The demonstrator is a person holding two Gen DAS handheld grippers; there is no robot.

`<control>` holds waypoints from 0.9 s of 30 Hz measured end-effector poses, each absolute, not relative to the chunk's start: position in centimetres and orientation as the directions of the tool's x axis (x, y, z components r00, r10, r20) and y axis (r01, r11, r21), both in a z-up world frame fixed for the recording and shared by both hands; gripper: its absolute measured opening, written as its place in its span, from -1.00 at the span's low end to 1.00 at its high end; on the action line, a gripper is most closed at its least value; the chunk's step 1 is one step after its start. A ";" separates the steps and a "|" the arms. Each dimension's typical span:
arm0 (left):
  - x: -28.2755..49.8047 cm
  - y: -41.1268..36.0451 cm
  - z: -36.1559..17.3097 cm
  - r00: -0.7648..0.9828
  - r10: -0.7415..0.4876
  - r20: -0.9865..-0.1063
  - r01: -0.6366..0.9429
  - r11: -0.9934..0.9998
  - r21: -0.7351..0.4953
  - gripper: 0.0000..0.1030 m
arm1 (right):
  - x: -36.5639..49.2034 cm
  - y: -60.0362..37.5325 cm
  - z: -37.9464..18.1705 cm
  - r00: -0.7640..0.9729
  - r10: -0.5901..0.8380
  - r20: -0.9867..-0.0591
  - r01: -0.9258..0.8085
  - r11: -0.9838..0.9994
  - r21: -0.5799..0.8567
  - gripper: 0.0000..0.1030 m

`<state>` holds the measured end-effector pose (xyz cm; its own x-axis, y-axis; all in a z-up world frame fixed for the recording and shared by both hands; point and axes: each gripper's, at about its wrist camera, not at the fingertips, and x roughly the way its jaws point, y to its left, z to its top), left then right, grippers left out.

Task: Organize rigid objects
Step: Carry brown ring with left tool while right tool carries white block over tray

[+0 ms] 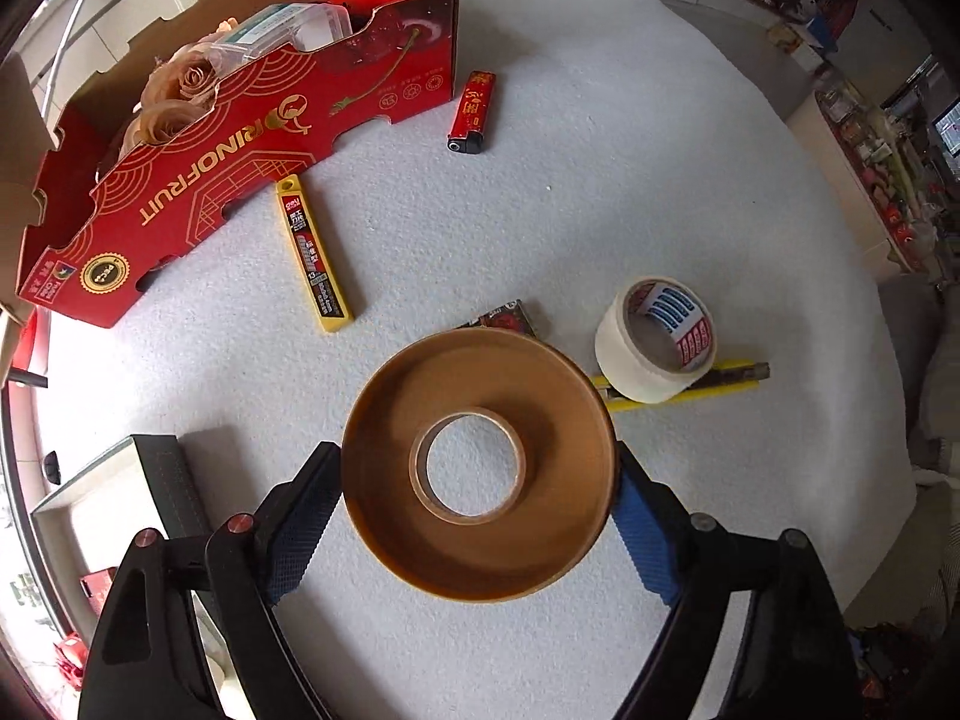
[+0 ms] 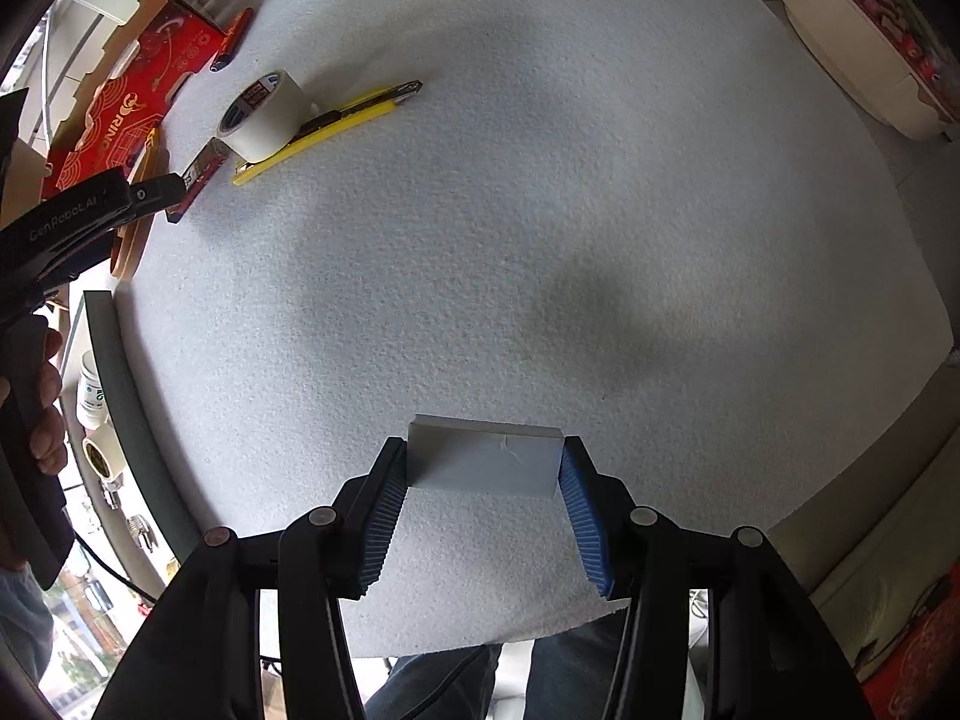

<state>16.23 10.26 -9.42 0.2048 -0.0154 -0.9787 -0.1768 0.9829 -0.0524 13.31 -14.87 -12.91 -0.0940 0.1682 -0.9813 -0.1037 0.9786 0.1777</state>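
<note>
Left gripper point(image 1: 478, 495) clamped on brown tape roll point(image 1: 478, 463) above table point(image 1: 600, 180); right gripper point(image 2: 485, 501) clamped on white block point(image 2: 483, 461).

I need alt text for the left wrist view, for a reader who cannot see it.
The left gripper clamps a large brown tape roll above a white table. Beyond lie a white tape roll on a yellow utility knife, a yellow blade case, a red lighter and a red cardboard box.

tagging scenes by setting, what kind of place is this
Probably a lived-in home or small shop room, not a lab: a round table under white cloth, cluttered shelves at the edge, and a reused red fruit box serving as the sorting bin.
</note>
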 end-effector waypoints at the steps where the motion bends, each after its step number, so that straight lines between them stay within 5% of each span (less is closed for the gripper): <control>1: 15.2 10.3 -9.0 0.208 -0.020 -0.978 -0.178 0.982 -0.058 0.70 | 13.2 -14.8 -12.7 -0.092 0.165 -0.982 -0.108 0.979 0.175 0.02; 12: 4.5 8.2 -5.7 0.220 -0.052 -0.974 -0.252 0.962 -0.109 0.70 | 11.8 -11.9 -10.5 -0.052 0.150 -0.987 -0.192 0.969 0.157 0.02; 27: -1.4 16.2 -5.0 0.260 0.007 -0.966 -0.455 0.883 -0.116 0.70 | 7.9 -0.6 -7.4 -0.016 0.171 -0.985 -0.421 0.892 0.162 0.01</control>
<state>-1.35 16.19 -4.98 0.2598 0.0071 -0.9656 -0.4551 0.8828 -0.1160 7.89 -0.61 -7.39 -0.0160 0.1714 -0.9851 -0.4211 0.8924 0.1621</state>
